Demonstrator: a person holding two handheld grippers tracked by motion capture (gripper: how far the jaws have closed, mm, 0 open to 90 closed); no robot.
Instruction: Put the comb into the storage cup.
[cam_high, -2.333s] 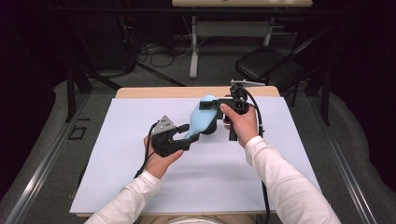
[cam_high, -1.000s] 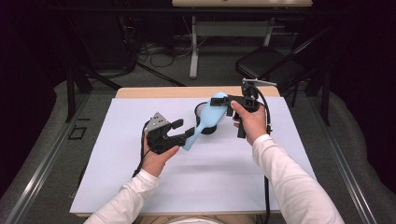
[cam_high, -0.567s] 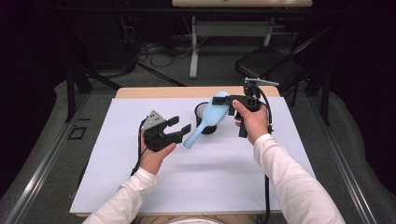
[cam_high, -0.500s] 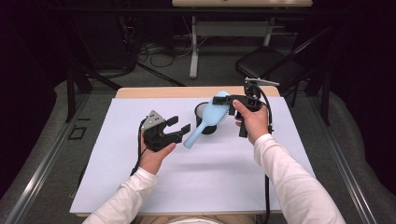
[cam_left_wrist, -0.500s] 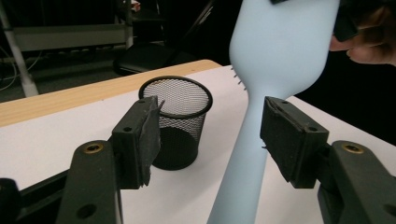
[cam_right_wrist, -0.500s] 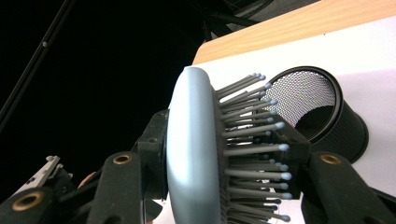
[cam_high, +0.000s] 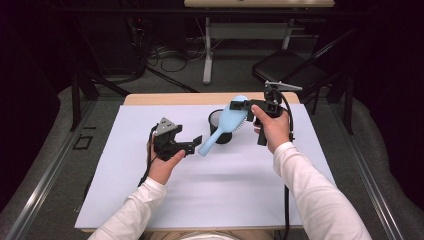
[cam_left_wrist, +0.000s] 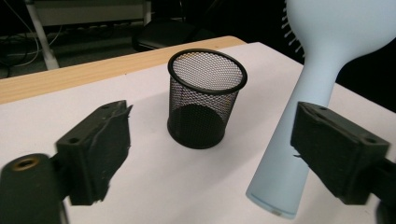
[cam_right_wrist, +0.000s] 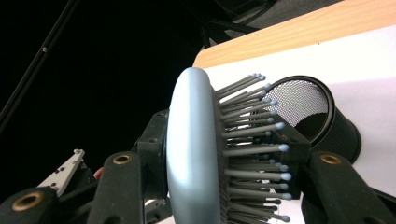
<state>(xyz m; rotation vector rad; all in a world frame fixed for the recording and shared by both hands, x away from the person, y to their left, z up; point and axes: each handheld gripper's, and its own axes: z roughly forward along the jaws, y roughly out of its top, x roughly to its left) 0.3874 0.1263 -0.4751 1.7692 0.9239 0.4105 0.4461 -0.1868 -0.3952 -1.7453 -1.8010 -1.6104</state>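
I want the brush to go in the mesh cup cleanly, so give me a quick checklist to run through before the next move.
1. Right gripper clamped on hairbrush head: ok.
2. Left gripper let go of handle: ok, its jaws have just been opening, the handle between them unpressed.
3. Mesh cup upright and empty: ok.
4. Handle end over the cup mouth: not ok, it hangs beside the cup.
5. Brush held off the table: ok.
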